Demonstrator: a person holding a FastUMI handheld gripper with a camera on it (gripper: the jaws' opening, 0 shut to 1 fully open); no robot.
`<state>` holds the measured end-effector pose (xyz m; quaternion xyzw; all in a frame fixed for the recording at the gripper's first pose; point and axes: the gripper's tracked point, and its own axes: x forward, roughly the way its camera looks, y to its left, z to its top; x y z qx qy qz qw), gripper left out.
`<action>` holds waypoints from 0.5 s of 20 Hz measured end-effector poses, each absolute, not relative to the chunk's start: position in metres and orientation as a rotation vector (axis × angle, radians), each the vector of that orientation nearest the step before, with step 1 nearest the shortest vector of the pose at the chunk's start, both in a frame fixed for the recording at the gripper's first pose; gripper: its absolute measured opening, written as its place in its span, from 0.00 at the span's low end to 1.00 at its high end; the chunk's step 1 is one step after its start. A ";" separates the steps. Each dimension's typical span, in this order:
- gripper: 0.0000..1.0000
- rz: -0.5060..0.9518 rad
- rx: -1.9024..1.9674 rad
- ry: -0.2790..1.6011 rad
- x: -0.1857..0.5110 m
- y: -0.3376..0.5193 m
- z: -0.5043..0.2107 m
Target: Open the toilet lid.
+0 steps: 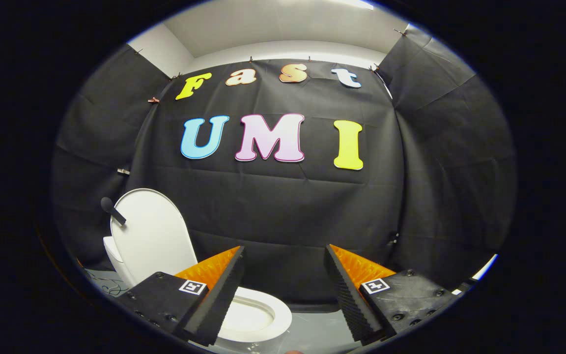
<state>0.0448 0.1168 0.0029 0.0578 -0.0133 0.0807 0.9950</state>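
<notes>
Item 1, booth wall point(283, 216): black cloth hung straight ahead of my claw, at twelve o'clock, running round to both sides. It backs everything else listed here.

Item 2, toilet lid point(153, 236): white, oval, standing upright with its long axis near vertical and leaning slightly back toward the cloth. It lies at about ten o'clock from my claw, beyond my left finger and well apart from it. I judge the lid already raised, so the task looks done or nearly so; any further move would only be a push up and back along that same ten o'clock line.

Item 3, toilet seat and bowl point(275, 314): white ring lying flat, just ahead of my fingers and below them, partly hidden behind my left finger. Its long axis runs from my claw toward the foot of the lid. The bowl's opening shows uncovered.

Item 4, my claw point(283, 287): released, fingers spread wide, nothing between them but floor and cloth. Neither finger touches the lid or the seat.

Item 5, dark handle point(112, 210): a short rod with a rounded end, sticking out at the lid's upper left edge, at about ten o'clock. It may be a grip fixed to the lid, but at this size I cannot tell how it is attached.
</notes>
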 end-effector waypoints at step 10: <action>0.99 0.174 0.087 -0.038 0.042 0.123 0.006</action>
